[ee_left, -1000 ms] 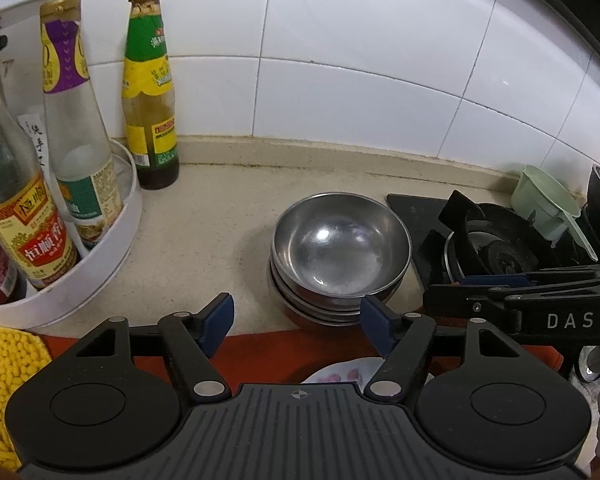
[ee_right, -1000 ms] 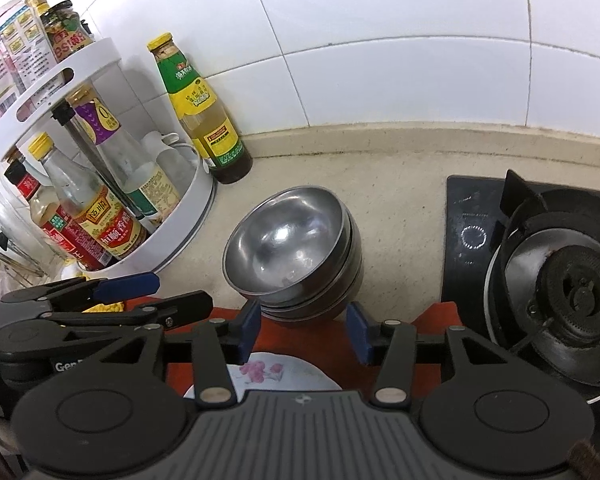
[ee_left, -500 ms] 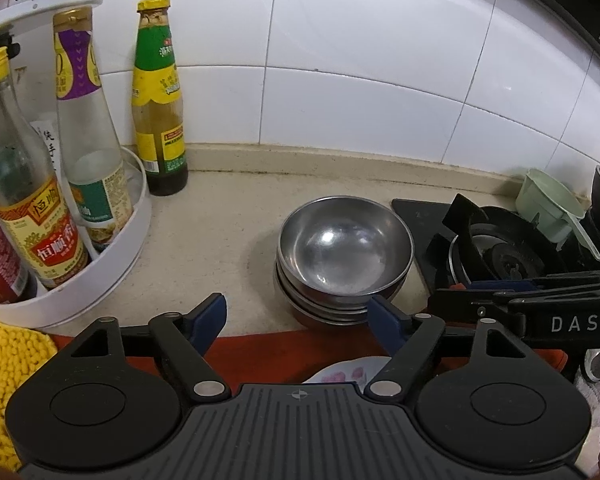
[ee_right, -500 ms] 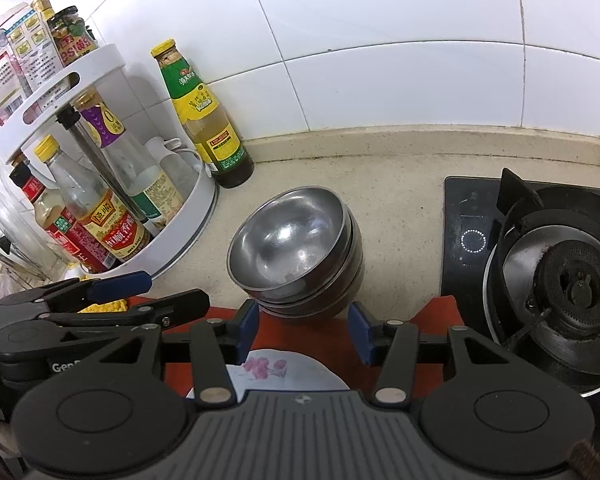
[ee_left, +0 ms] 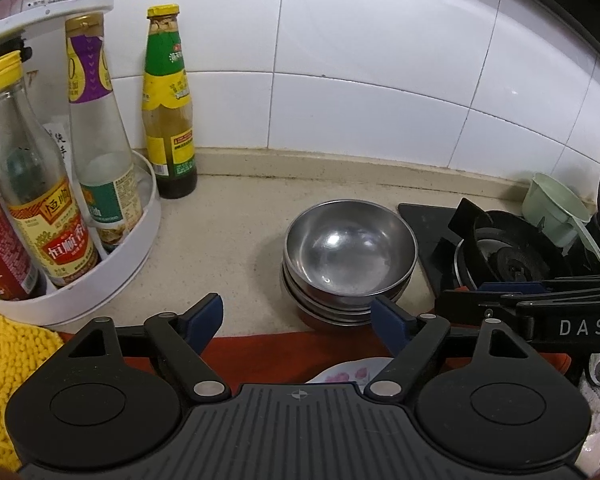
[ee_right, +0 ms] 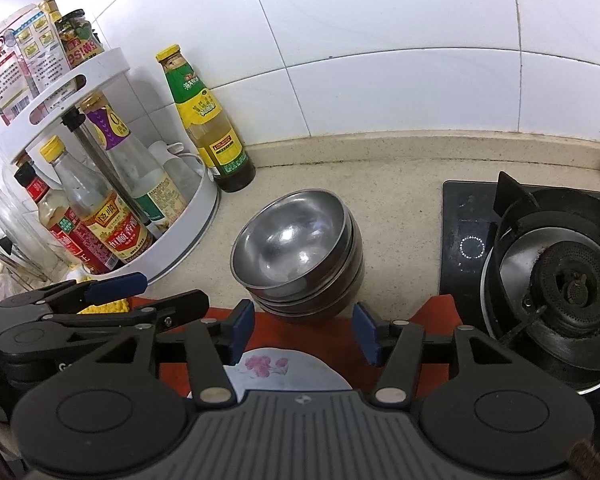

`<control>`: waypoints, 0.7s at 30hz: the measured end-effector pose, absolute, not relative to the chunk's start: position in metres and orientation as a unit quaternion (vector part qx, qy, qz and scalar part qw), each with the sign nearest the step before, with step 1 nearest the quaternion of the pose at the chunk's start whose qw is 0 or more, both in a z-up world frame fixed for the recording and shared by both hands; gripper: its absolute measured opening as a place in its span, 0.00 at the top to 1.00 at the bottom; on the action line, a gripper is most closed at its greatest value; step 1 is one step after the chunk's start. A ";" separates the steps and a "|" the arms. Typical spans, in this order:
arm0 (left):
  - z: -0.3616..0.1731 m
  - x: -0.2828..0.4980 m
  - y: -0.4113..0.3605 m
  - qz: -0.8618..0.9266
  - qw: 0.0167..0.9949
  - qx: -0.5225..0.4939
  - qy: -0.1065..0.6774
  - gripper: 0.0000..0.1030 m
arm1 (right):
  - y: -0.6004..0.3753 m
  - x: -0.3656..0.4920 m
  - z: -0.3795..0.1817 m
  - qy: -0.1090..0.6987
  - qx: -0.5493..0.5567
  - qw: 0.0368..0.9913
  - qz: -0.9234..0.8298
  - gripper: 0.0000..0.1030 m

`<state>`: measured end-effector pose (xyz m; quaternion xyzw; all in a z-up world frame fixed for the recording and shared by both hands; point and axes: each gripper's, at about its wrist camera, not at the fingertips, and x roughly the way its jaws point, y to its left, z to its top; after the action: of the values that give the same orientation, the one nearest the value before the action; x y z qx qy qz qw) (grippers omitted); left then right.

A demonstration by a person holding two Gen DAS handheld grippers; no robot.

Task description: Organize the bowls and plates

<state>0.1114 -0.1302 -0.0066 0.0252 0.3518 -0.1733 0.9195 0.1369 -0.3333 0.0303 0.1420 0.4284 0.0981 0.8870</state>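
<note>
Bare surface (ee_left: 236, 240) is seen left of the stacked bowls (ee_left: 350, 258), just beyond both opening, empty tools (ee_left: 298, 316) (ee_right: 304, 330).

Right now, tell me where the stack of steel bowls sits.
The stack of steel bowls sits on the counter, centre in both wrist views, between the white bottle rack and gas stove.

— What sort of place is this?

— A home kitchen. White wall tiles (ee_right: 380, 20) rise behind a speckled beige desk (ee_right: 400, 208).

— What shows it?

— A black gas hob (ee_right: 556, 276) with a burner stands at the right. A white two-tier rack (ee_right: 100, 184) holds sauce bottles, another sauce bottle (ee_right: 204, 120) stands beside it, and stacked steel bowls (ee_right: 300, 248) sit between rack and hob.
</note>
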 end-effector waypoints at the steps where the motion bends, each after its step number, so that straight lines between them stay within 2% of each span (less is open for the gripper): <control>1: -0.007 0.111 -0.131 -0.174 0.919 0.026 0.353 0.17 | -0.333 0.137 0.030 0.428 0.143 0.887 0.098 0.51; 21: -0.009 0.116 -0.136 -0.170 0.919 0.033 0.353 0.16 | -0.333 0.138 0.027 0.433 0.144 0.885 0.095 0.49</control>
<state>0.1159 -0.1356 -0.0088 0.0326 0.3530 -0.1703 0.9194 0.1383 -0.3327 0.0268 0.1444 0.4328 0.0951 0.8848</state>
